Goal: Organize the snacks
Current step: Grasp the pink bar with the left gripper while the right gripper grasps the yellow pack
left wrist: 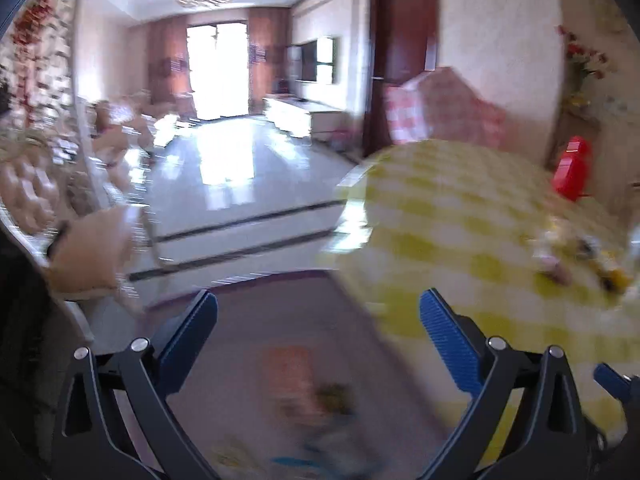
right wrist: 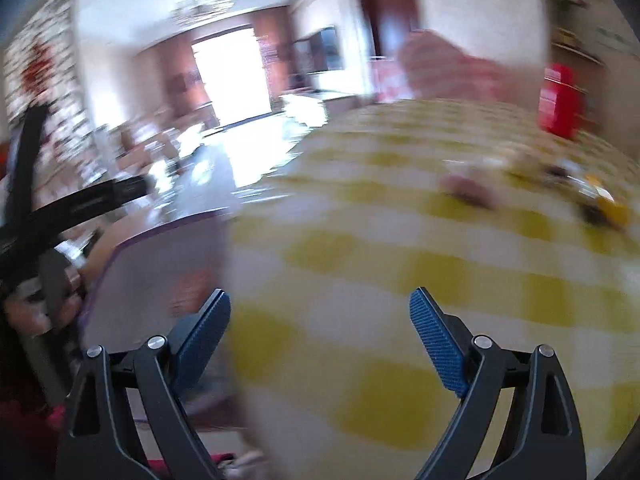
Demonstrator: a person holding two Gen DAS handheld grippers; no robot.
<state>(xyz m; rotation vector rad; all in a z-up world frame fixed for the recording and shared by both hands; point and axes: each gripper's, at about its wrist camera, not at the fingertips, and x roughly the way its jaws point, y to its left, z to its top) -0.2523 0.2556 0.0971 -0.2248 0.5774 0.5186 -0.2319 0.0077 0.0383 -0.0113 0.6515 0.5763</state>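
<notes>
while both views blur, the left gripper (left wrist: 318, 316) and right gripper (right wrist: 320, 316) gape empty near the checked tablecloth (right wrist: 400, 240), snacks (right wrist: 560, 188) beyond.

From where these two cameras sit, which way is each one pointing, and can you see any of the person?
Left wrist: rides the left gripper, open, over a purplish box at the checked tablecloth's edge; a hand shows.
Right wrist: rides the right gripper, open, above the tablecloth; the other handset shows at left.
Shared: snack pile, red container, living room.
</notes>
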